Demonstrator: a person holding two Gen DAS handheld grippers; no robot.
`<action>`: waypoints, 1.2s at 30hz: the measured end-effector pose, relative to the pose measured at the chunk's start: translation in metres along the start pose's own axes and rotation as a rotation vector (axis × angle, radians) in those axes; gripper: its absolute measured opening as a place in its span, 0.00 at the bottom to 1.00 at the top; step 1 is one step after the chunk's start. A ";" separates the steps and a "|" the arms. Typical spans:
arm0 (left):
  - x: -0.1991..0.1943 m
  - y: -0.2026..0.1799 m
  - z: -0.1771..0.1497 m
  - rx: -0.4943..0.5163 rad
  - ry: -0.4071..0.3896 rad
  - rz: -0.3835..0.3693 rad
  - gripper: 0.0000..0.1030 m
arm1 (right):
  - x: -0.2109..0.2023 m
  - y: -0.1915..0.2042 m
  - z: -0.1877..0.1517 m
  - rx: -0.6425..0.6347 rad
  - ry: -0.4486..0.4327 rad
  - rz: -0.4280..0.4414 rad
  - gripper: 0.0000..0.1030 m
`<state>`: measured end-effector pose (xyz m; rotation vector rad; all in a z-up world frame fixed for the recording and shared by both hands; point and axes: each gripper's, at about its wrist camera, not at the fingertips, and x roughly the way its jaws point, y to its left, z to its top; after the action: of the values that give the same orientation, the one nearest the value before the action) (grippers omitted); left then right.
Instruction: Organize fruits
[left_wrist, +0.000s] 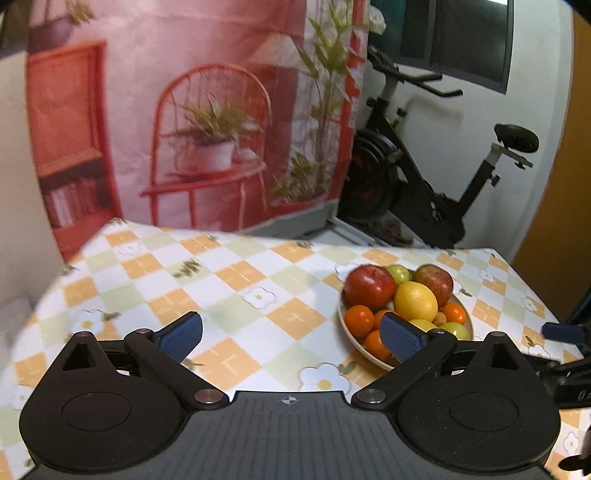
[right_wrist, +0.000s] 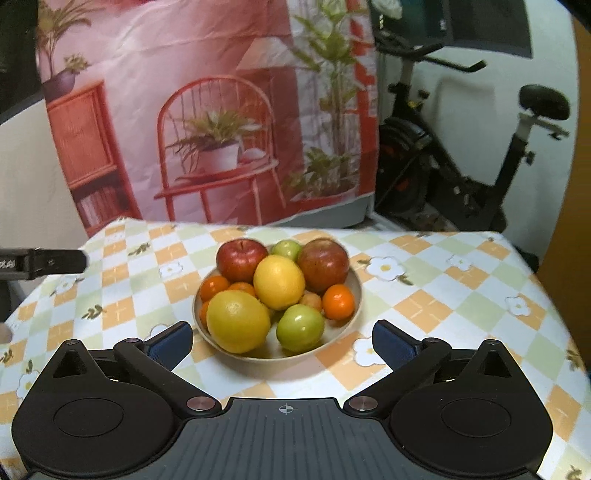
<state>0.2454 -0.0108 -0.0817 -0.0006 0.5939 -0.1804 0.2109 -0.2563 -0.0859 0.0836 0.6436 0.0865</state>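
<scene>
Left hand-held gripper (left_wrist: 291, 338): its two blue pads are spread wide apart, with nothing between them. It hangs over the table, and the bowl sits off to its right side.
Right hand-held gripper (right_wrist: 282, 341): its jaws are spread wide too and hold nothing. It points right at the bowl, which sits just past its pads.
Table (right_wrist: 443, 302): it has a cloth with orange, green and white squares and little white flowers.
Bowl (right_wrist: 352, 295): a pale, round bowl that stands on the table, full of fruit.
Red apples (right_wrist: 242, 260): two of them sit at the back of the bowl, one on each side.
Yellow fruits (right_wrist: 279, 282): one sits in the middle on top, and a bigger one lies at the front left.
Green fruits (right_wrist: 301, 326): one is at the front right, and a small one peeks out at the back between the apples.
Small oranges (right_wrist: 338, 301): a few are tucked around the sides of the pile.
Wall cloth (right_wrist: 207, 110): a pink and red picture of a chair and plants hangs behind the table.
Exercise bike (right_wrist: 461, 155): it stands behind the table on the right.
</scene>
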 end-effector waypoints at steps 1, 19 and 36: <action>-0.007 0.000 0.000 0.001 -0.010 0.010 1.00 | -0.006 0.001 0.001 0.002 -0.011 -0.003 1.00; -0.152 -0.004 0.001 0.006 -0.134 0.073 1.00 | -0.131 0.034 0.000 0.051 -0.148 0.012 1.00; -0.200 -0.025 -0.006 0.063 -0.264 0.065 1.00 | -0.186 0.050 0.003 0.024 -0.236 -0.022 1.00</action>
<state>0.0750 -0.0017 0.0256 0.0553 0.3238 -0.1332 0.0617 -0.2264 0.0328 0.1083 0.4102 0.0465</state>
